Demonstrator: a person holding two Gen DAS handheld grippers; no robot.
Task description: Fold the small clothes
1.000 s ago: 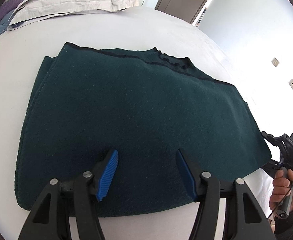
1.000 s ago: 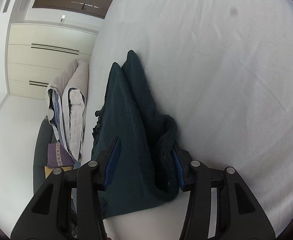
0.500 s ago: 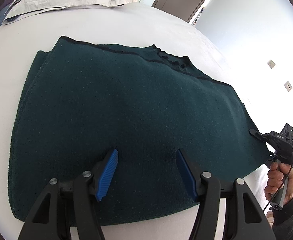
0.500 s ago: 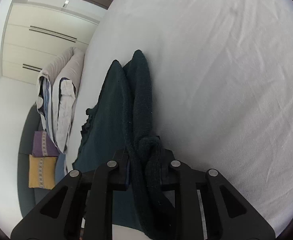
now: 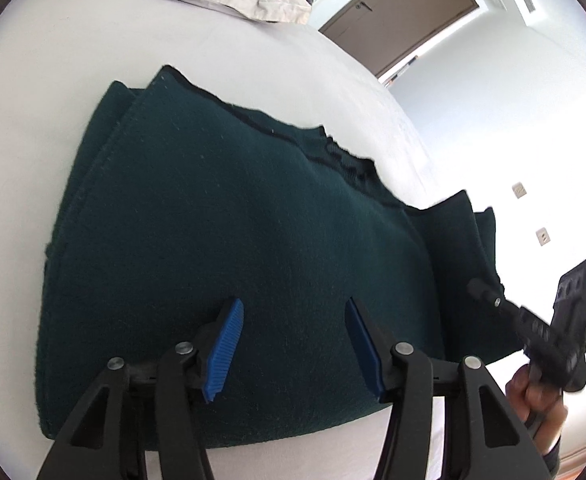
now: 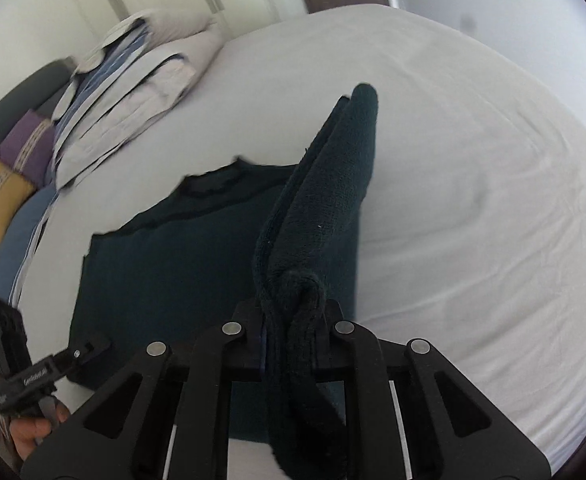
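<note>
A dark green knitted garment [image 5: 233,248] lies folded flat on the white bed. My left gripper [image 5: 291,344] is open, its blue pads hovering over the garment's near edge and holding nothing. My right gripper [image 6: 291,316] is shut on the garment's right end [image 6: 325,208] and holds that end lifted into an upright fold above the rest. In the left wrist view the raised end [image 5: 461,232] stands up at the right, with the right gripper [image 5: 489,296] gripping it.
Folded grey and white bedding [image 6: 133,80] and purple and yellow cushions [image 6: 9,168] sit at the head of the bed. The white sheet [image 6: 473,160] stretches to the right of the garment. A door [image 5: 397,16] stands behind.
My right gripper closed on the garment's right end and lifted it up and towards the left. My left gripper stayed open over the near edge.
</note>
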